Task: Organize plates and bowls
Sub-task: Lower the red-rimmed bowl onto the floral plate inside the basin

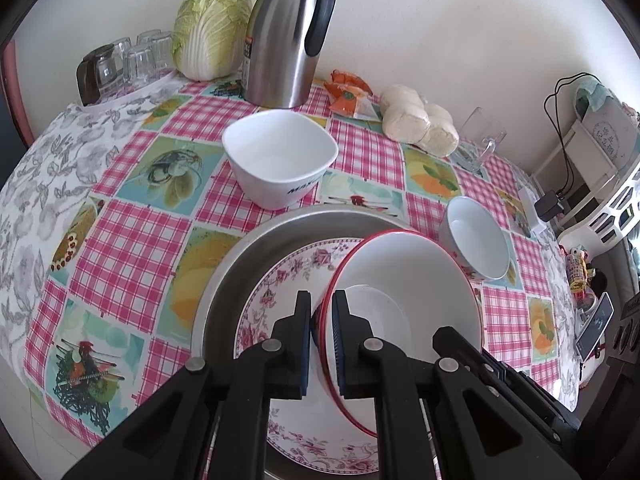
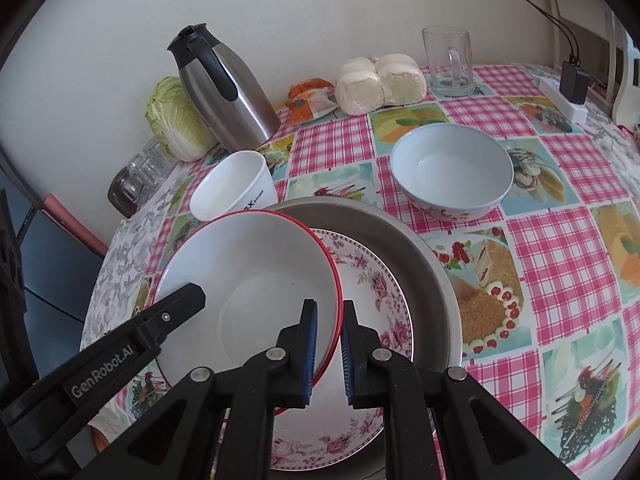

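Cream wall plaster backs the counter (image 1: 132,216), which is covered by a checked pink cloth with food pictures.

From the left wrist view, the left gripper (image 1: 322,320) is seen with its jaws closed narrowly on the near rim of a red-rimmed bowl (image 1: 404,280), 1 blue pad outside and 1 inside the wall. That bowl is tilted and is held over a floral plate (image 1: 280,284), which lies inside a round metal tray (image 1: 240,256). Beyond the tray a square white bowl (image 1: 280,156) is set upright on the cloth, and a round white bowl (image 1: 478,240) is set to the right of the tray. Against the wall are seen a steel jug (image 1: 286,36), a cabbage (image 1: 212,28), upturned glasses (image 1: 140,60), orange packets (image 1: 348,92), a bag of buns (image 1: 420,120) and a glass mug (image 1: 480,136). Part of the other gripper is visible at the lower right.

From the right wrist view, the right gripper (image 2: 329,344) is seen with its jaws closed narrowly around the right rim of the same red-rimmed bowl (image 2: 248,280); whether both pads press the wall cannot be told. The left gripper's black finger (image 2: 176,308) is placed at the bowl's left edge. The floral plate (image 2: 380,292) and the metal tray (image 2: 420,248) are under the bowl. The round white bowl (image 2: 452,168) is set apart beyond the tray, and the square white bowl (image 2: 232,188) is just behind the held bowl.
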Tool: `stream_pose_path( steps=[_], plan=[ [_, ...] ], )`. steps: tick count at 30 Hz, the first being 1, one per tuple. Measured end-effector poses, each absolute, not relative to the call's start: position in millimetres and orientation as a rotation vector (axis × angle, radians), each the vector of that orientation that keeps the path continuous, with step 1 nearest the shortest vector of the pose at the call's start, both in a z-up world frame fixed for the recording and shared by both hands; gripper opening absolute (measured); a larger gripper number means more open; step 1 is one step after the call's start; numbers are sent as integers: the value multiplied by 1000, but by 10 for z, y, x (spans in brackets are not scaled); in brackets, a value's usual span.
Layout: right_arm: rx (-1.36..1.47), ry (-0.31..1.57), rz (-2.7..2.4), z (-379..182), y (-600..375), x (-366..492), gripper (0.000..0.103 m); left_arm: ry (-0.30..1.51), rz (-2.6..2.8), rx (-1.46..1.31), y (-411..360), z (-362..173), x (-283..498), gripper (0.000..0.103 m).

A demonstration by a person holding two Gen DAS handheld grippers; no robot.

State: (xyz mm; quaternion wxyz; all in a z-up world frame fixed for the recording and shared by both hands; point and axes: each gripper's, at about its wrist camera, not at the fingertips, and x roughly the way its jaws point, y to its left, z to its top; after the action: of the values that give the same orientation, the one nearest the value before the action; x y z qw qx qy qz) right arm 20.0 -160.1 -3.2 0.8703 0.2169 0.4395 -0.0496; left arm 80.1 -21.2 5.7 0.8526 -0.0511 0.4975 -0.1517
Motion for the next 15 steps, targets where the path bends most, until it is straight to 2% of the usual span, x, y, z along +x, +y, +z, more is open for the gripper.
stream_pose_path(
  steps=[15],
  plan=[
    [430, 944, -106, -95, -1577, 267, 12, 1095, -302, -100, -216, -35, 843, 9]
  ],
)
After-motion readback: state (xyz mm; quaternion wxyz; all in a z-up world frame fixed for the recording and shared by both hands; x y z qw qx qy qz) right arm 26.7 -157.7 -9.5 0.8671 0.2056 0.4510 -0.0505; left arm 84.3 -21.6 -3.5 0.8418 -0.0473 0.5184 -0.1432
